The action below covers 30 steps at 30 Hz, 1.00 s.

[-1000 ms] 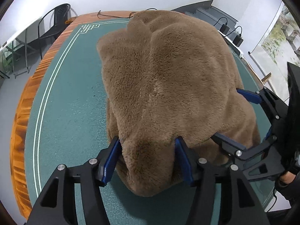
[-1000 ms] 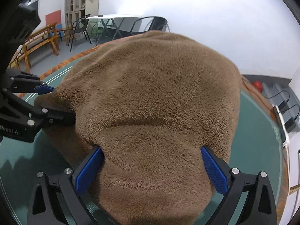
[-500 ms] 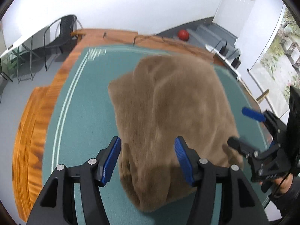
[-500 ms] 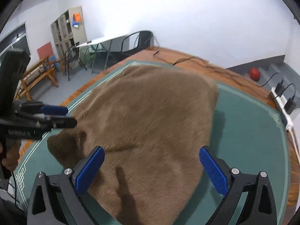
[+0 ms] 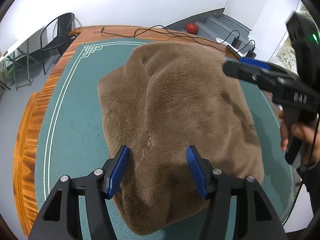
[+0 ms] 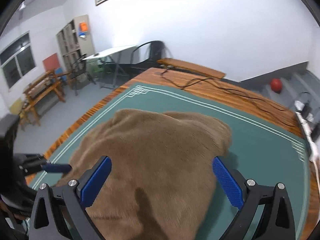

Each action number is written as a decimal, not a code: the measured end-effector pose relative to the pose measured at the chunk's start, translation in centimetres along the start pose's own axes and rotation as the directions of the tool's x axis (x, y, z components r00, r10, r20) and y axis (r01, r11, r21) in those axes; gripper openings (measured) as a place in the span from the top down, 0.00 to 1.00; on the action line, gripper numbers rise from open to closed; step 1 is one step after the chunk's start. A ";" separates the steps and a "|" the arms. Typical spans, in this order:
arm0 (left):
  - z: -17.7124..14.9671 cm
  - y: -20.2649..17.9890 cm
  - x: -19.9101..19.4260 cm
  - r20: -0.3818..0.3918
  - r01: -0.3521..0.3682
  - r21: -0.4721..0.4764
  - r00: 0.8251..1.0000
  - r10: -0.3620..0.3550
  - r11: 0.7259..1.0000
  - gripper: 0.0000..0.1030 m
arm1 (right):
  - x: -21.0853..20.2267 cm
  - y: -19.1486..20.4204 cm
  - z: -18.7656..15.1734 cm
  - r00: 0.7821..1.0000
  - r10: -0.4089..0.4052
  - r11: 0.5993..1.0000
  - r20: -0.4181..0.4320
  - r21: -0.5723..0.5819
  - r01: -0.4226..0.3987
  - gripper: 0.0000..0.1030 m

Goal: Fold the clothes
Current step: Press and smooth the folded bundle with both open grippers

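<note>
A brown fleece garment (image 5: 176, 116) lies folded in a thick, rough rectangle on the green mat (image 5: 70, 130). My left gripper (image 5: 157, 152) hovers over its near edge, open, its blue pads clear of the pile and holding nothing. In the right wrist view the same garment (image 6: 156, 160) spreads below my right gripper (image 6: 161, 162), whose jaws stand wide open and hold nothing. The right gripper (image 5: 240, 66) also shows in the left wrist view, raised above the garment's far right corner, with a hand (image 5: 296, 130) on its handle. The left gripper (image 6: 58, 168) appears at the garment's left edge.
The mat covers a wooden table (image 5: 26, 140) whose edge runs along the left. Black cables (image 5: 170, 34) trail over the far wooden strip. A black chair (image 5: 60, 38), a red ball (image 5: 191, 28) and a power strip (image 6: 312, 148) lie beyond.
Both grippers have lifted up and back from the fleece, which they were pressed into a second ago. The garment now lies flat on the mat, and the right gripper has swung higher.
</note>
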<state>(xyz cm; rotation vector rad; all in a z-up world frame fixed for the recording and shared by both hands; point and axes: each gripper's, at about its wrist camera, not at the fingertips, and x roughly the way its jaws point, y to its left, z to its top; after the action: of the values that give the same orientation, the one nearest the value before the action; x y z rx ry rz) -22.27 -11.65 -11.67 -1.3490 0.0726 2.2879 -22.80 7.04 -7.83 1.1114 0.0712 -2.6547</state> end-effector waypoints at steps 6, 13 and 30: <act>-0.3 0.0 0.6 -0.010 -0.003 0.008 1.000 0.003 1.000 0.36 | 5.3 0.3 0.8 0.991 0.088 0.996 -0.104 0.022 -0.086 0.01; -0.1 0.2 1.3 -0.021 -0.011 0.002 1.000 0.011 1.000 0.27 | 8.4 -0.9 -0.9 0.973 0.057 0.998 -0.225 0.038 -0.050 0.01; 0.1 0.4 1.8 -0.044 -0.035 -0.020 0.998 0.034 0.999 0.22 | 2.4 -1.7 -2.4 0.996 -0.033 0.992 -0.082 0.118 0.043 0.01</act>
<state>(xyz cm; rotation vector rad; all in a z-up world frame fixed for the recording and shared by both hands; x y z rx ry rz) -23.20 -11.29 -13.24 -1.4181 0.0874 2.2938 -23.17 8.47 -11.26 1.2666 -0.0535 -2.6783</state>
